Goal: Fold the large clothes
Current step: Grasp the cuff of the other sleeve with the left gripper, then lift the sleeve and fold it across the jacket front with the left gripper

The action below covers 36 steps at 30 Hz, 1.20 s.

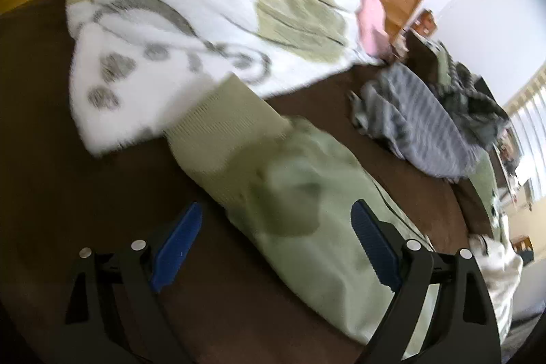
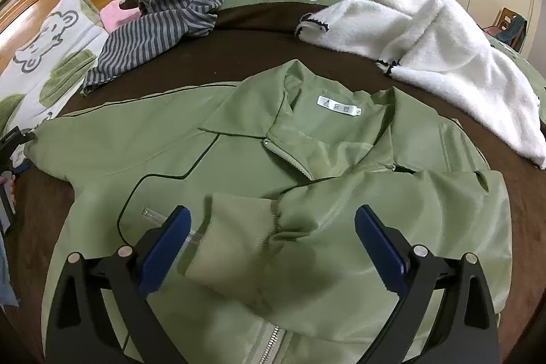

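Still unzipped, green jacket (image 2: 211,152), one sleeve (image 2: 341,220) folded across.

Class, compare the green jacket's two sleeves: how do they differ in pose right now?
The right sleeve is folded across the jacket front; the left sleeve stretches straight out over the brown bedcover. The right cuff rests on green fabric; the left cuff reaches a pillow. Both have ribbed cuffs.

Jacket (image 2: 239,159) neck label (image 2: 338,106) print is illegible
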Motion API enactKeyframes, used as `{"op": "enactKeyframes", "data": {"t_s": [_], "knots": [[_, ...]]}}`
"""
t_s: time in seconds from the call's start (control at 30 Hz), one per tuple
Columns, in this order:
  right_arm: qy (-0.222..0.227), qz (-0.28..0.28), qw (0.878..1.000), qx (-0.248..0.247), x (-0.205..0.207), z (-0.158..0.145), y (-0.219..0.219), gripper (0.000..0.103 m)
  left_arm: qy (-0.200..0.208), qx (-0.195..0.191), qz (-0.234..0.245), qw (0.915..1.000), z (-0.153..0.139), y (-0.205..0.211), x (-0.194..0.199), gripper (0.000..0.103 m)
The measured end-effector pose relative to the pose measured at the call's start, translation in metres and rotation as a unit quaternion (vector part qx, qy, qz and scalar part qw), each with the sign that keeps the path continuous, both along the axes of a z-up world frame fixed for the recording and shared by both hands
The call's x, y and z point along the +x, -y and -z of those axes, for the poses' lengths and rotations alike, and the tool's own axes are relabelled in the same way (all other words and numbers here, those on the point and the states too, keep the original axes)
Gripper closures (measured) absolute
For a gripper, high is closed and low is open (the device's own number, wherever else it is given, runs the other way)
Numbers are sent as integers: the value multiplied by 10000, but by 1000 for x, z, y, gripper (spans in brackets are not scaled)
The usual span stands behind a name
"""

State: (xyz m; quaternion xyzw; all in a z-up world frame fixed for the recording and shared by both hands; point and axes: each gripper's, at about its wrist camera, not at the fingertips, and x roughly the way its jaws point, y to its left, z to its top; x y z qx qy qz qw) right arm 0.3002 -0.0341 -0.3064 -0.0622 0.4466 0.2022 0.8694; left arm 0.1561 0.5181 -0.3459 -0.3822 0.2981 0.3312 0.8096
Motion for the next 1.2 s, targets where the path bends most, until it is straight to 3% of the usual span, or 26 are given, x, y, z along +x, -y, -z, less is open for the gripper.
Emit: {"op": "enactKeyframes", "data": {"t_s": [0.1, 0.2, 0.33, 0.37, 0.57, 0.8, 1.03, 1.2], "knots": [[-20, -4, 10000, 8, 0, 0, -4, 8, -33, -163, -132, 9998, 7, -16, 3, 17], [-31, -30, 10000, -40, 0, 0, -7, 8, -79, -307, -140, 9994, 13, -28, 6, 35], [-48, -46, 10000, -52, -1, 0, -8, 8, 49, -457, 94, 9989, 13, -28, 9, 73], [-52, -49, 10000, -49, -2, 1, -8, 8, 29, -383, 134, 9992, 10, -25, 11, 76], [-156, -124, 9998, -72, 2, 7, -18, 7, 128, -91, 124, 9998, -7, -13, 12, 80], [-295, -597, 9978, 32, 8, 12, -60, 7, 572, 427, 432, 9965, -63, 10, 7, 80], [-478, -1254, 9905, 291, 4, 23, -126, 7, 1115, 932, 1255, 9814, -139, 39, 32, 80], [-636, -1526, 9861, 188, -1, 46, -168, 7, 1487, 942, 1694, 9697, -175, 53, 57, 80]]}}
